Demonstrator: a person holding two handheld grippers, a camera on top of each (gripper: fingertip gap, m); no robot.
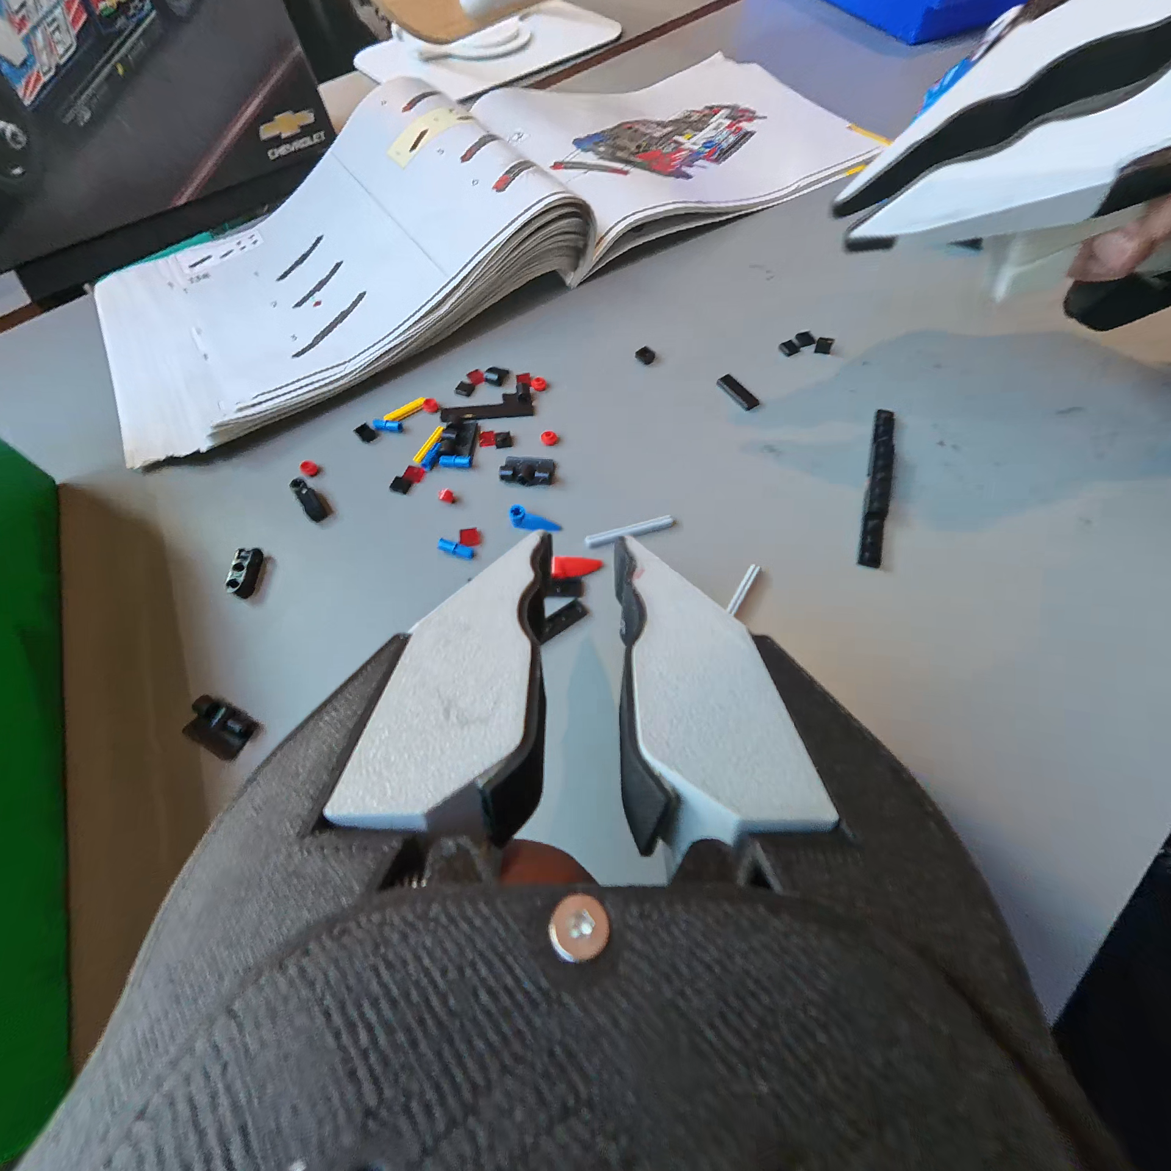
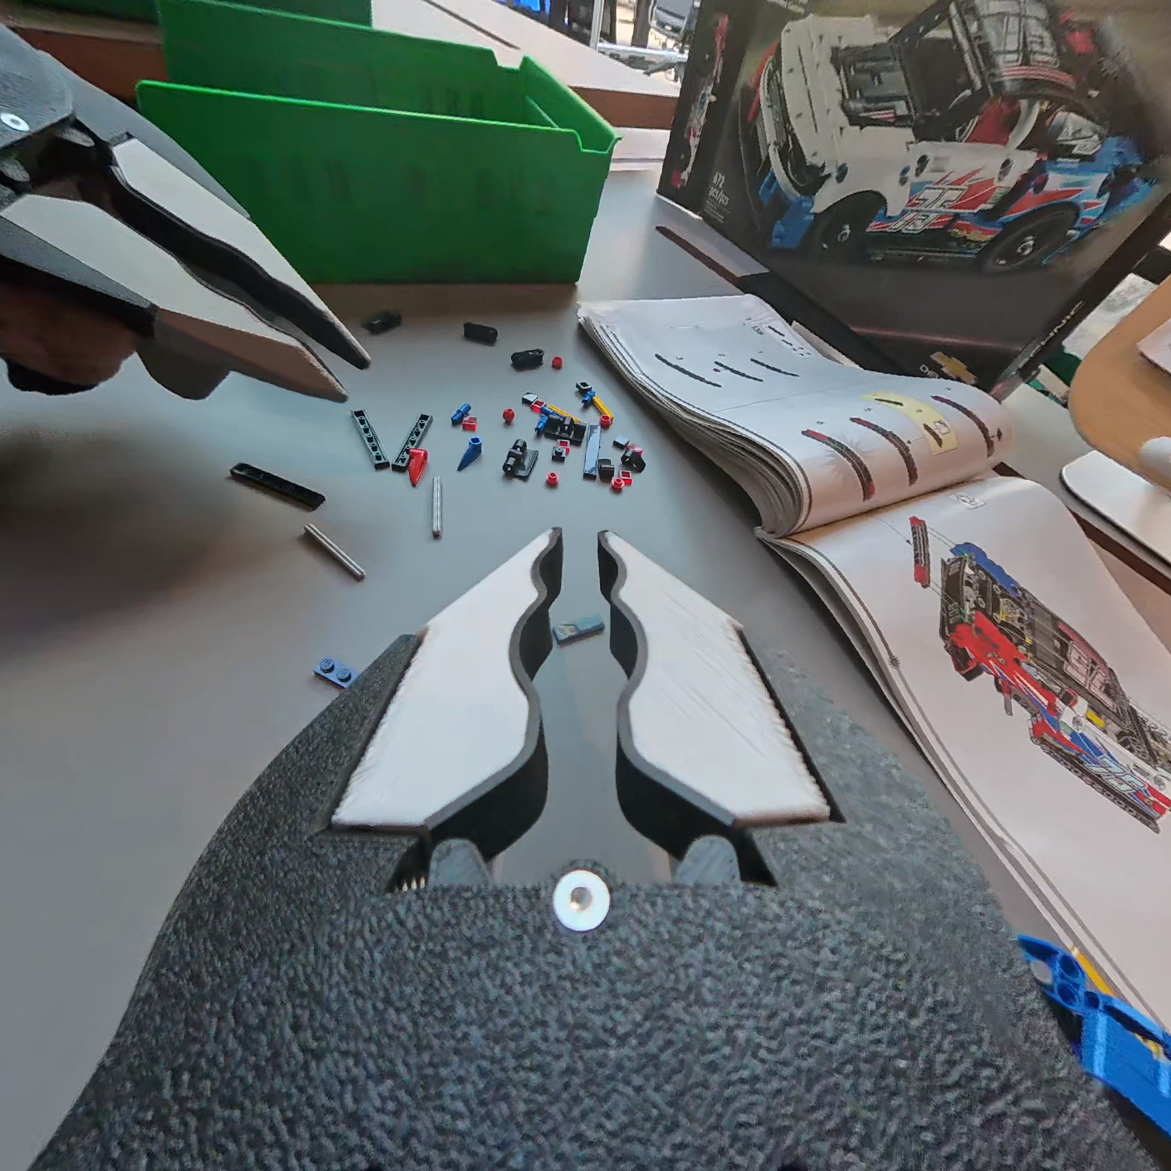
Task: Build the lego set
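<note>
Left gripper: jaws apart, nothing held; hung low over the red pointed piece, seen between the tips.
Right gripper: jaws apart, empty; poised above a small dark flat tile.
Parts: loose lego pieces scattered on the grey table, near the open instruction booklet.
Step in hand (judged): selection of a piece; no assembly is seen started.
Technique advised: tips to be lowered astride the red piece, closed across its narrow sides, neighbouring black beams left undisturbed.
</note>
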